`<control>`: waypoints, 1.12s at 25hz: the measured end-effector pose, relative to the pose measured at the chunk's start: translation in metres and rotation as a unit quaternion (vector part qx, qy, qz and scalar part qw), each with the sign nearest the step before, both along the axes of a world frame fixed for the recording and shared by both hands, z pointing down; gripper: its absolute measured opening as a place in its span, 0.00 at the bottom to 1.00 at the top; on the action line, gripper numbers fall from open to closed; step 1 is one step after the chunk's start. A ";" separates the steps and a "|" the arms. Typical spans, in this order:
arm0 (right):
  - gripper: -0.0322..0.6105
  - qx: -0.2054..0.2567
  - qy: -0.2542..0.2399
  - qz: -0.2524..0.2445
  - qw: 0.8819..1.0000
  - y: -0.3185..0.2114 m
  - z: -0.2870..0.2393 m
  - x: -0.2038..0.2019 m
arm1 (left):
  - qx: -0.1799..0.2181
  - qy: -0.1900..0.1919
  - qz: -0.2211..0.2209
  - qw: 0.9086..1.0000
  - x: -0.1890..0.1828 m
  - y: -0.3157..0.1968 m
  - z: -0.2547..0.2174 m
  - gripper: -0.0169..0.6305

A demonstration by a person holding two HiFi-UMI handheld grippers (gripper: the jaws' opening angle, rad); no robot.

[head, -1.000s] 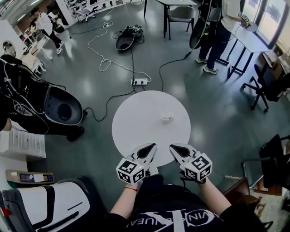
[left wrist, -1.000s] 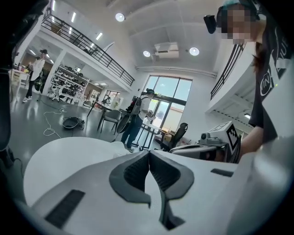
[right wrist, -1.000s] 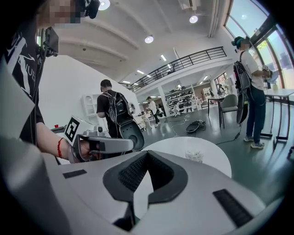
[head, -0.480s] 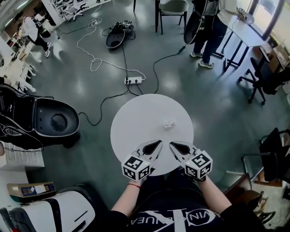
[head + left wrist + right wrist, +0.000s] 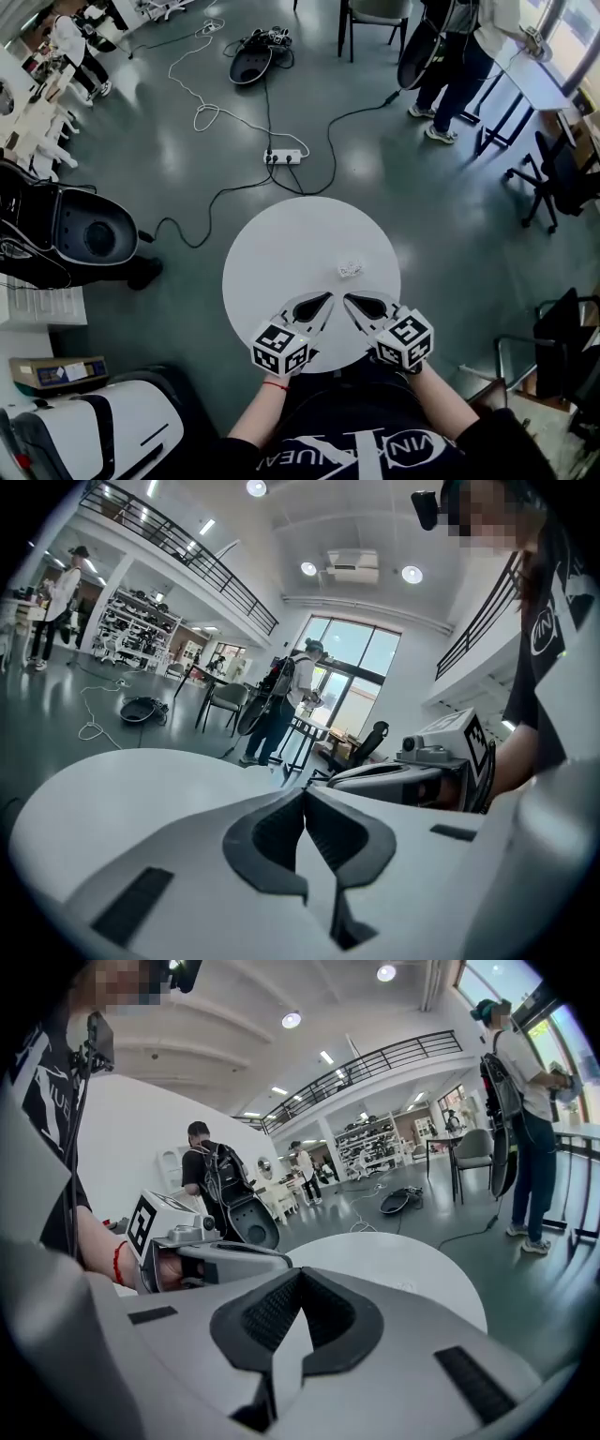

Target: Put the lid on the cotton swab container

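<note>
Your left hand-held gripper (image 5: 322,300) and right hand-held gripper (image 5: 352,300): jaws pressed together, nothing held, over the bench (image 5: 281,244) near edge. Beyond them, right of centre: cotton swab container (image 5: 349,269).

table (image 5: 272,248): white | floor (image 5: 450,216): dark grey-green | left tool (image 5: 328,298): white, black-white marker squares | right tool (image 5: 348,299): alike
</note>
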State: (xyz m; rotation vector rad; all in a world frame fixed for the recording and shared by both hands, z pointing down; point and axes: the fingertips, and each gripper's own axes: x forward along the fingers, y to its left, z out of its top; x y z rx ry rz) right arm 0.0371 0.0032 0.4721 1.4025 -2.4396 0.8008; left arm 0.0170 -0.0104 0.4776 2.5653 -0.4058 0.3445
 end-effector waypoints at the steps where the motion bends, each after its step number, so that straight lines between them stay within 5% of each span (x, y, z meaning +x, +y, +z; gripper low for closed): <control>1: 0.05 -0.003 0.002 -0.011 1.000 -0.003 0.000 0.003 | -0.004 -0.003 -0.004 1.000 0.004 -0.001 0.002 0.04; 16: 0.05 -0.043 -0.021 -0.061 0.997 -0.047 0.035 0.078 | -0.035 -0.064 -0.034 0.997 0.059 -0.012 0.045 0.04; 28: 0.05 -0.082 0.015 -0.086 0.993 -0.112 0.084 0.129 | -0.063 -0.083 -0.096 0.990 0.070 -0.017 0.072 0.04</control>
